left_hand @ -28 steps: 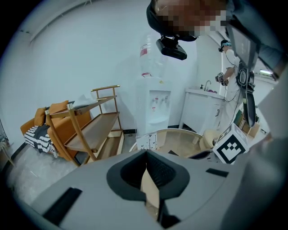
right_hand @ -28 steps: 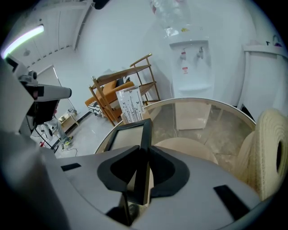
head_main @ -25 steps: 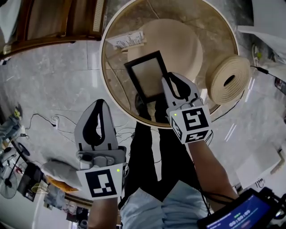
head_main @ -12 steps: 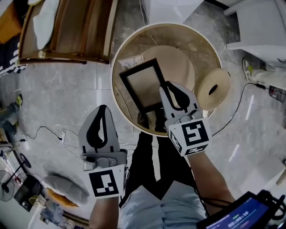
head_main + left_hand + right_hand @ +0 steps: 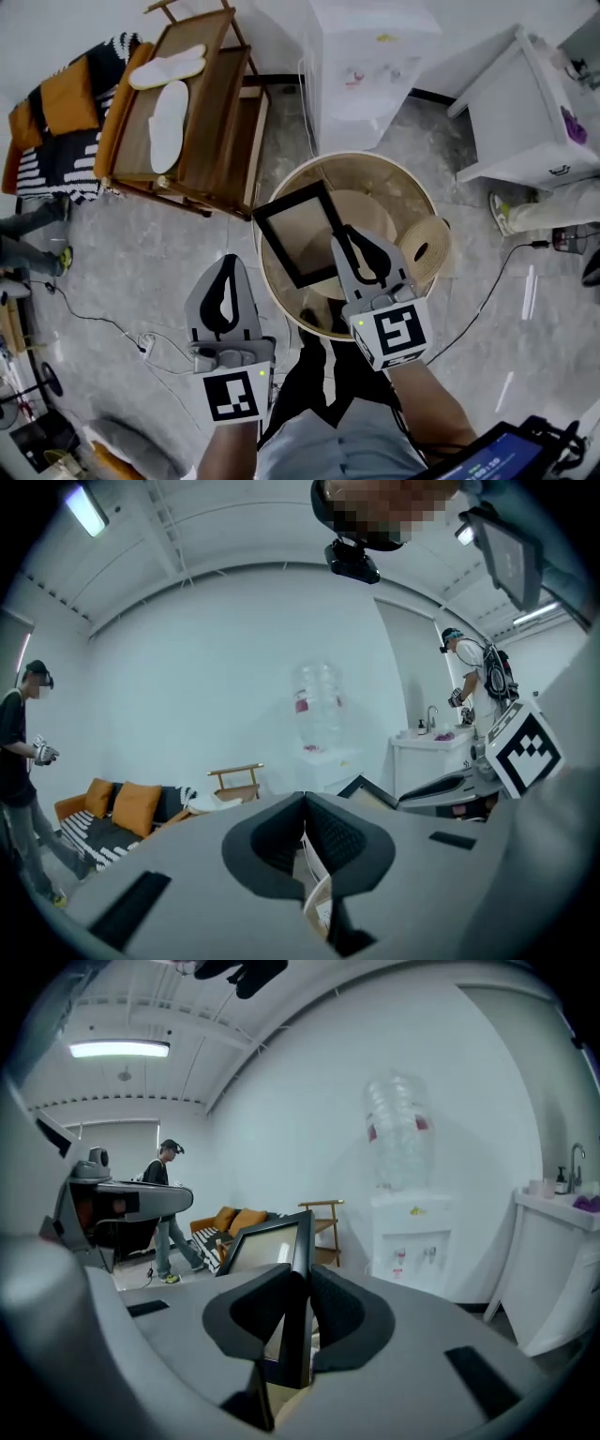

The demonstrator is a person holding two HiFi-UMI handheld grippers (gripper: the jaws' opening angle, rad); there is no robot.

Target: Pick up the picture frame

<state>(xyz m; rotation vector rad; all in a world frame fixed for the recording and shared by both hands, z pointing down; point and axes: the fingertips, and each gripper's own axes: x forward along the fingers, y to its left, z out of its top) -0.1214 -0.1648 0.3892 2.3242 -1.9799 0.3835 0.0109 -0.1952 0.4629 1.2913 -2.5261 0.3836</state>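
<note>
My right gripper (image 5: 349,236) is shut on the lower right edge of the black picture frame (image 5: 298,236), which hangs tilted above the round beige table (image 5: 417,192). In the right gripper view the frame (image 5: 272,1246) stands upright, and the pads of the right gripper (image 5: 302,1274) press on its black edge. My left gripper (image 5: 228,264) hangs to the left of the table, over the floor, with its jaws together and nothing in them. The left gripper view shows the left gripper (image 5: 304,803) with its tips touching, and a corner of the frame (image 5: 370,789) to the right.
A cream round disc (image 5: 380,211) lies on the table and a cream roll (image 5: 424,248) at its right rim. A wooden rack (image 5: 202,122) stands at the back left, a water dispenser (image 5: 370,66) behind the table, a white cabinet (image 5: 525,103) at the right. Cables (image 5: 112,323) lie on the floor.
Both grippers have risen a good way. The picture frame has gone up with the right gripper, off the table, which now looks smaller and farther below.
</note>
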